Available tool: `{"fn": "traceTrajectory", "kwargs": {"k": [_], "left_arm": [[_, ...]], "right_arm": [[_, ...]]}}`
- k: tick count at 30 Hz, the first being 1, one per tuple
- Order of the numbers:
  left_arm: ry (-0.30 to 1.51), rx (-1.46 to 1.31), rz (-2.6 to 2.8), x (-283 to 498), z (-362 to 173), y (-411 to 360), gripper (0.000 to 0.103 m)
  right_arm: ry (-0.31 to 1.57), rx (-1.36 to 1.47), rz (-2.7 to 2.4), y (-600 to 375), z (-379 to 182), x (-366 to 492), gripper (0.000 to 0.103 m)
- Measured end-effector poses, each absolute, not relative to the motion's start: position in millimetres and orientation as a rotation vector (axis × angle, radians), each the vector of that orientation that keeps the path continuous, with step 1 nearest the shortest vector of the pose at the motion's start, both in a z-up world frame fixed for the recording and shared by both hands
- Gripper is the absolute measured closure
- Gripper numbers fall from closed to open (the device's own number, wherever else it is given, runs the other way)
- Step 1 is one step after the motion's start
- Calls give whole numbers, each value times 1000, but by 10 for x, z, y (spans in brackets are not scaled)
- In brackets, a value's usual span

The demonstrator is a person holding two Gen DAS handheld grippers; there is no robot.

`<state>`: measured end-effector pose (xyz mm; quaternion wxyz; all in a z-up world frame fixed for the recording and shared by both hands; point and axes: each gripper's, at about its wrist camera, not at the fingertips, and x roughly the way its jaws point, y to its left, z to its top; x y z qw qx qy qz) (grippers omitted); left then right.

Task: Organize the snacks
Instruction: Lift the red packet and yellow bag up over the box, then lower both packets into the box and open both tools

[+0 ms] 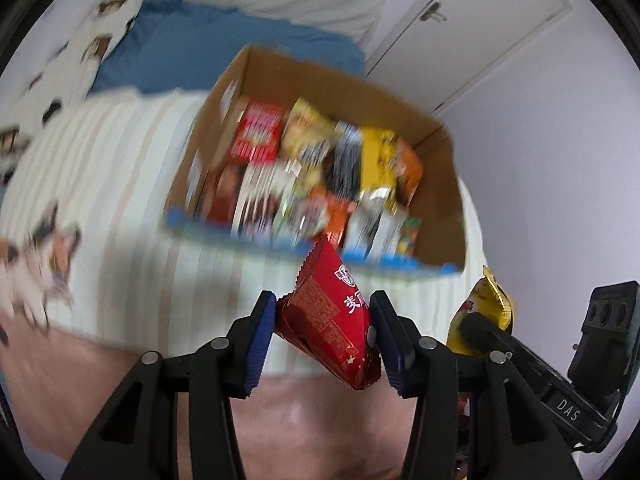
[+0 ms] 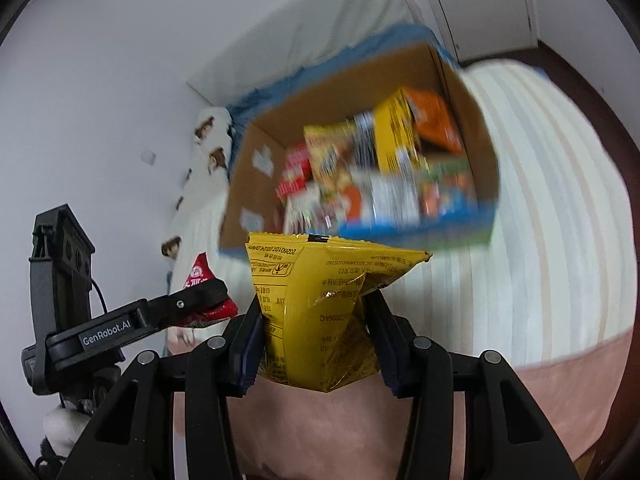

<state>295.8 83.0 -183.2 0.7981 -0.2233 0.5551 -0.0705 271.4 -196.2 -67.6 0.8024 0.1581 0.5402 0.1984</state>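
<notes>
left claw [image 1: 323, 312]: clenched on the red packet [image 1: 332, 320], pads pinching it from both sides, packet tilted with its crimped top edge pointing up toward the box.
red packet location: in the air in the left claw, just short of the box's near blue-edged rim, over the striped blanket [image 1: 120, 208] on the bed.
box [image 1: 436, 216]: open cardboard carton sitting on the bed, already well stocked with packets standing in rows (red, yellow, orange, black-and-white). Blurred in both views, so no labels readable. Free space looks to be at the right end, bare cardboard wall showing there.
right claw [image 2: 314, 312]: clenched on the yellow packet [image 2: 320, 300], which is creased where the pads bite; its top seam spreads wide above the claw.
yellow packet location: airborne in the right claw, beside the left one, also just short of the box's near rim [image 2: 416, 236].
step in hand: my read is carry phase, both packets picked and heading for the box, neither dropped in yet.
next move: lift each packet over the near rim, line it up with a gap in the rows, let go one at a time. Claws are close together, so stagger them.
risk: full rows could leave a packet perched on top.
</notes>
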Motion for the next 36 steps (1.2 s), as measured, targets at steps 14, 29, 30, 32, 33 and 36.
{"fn": "traceTrajectory", "kwargs": {"k": [14,29,30,32,33,36], "left_arm": [[1327,-252,-58,4639,-2079,989,57],[1520,-228,-47,5024,-2745,965,55],[1530,-232,-47,5022,-2757,968,52],[1525,-204,-37,5015,-2743,956,26],[1520,-181,-24,5014,-2732,950,10],[1509,-198,-33,4976,-2686,956,9]], "right_arm": [[1266,209,279,-1978,-987,4310,52],[1441,119,156,-1955,-1600,4748,23],[1445,112,143,-1949,-1602,4750,12],[1441,92,135,-1924,-1592,4746,3],[1443,78,128,-1905,-1581,4740,3],[1453,58,132,-1856,-1572,4719,3]]}}
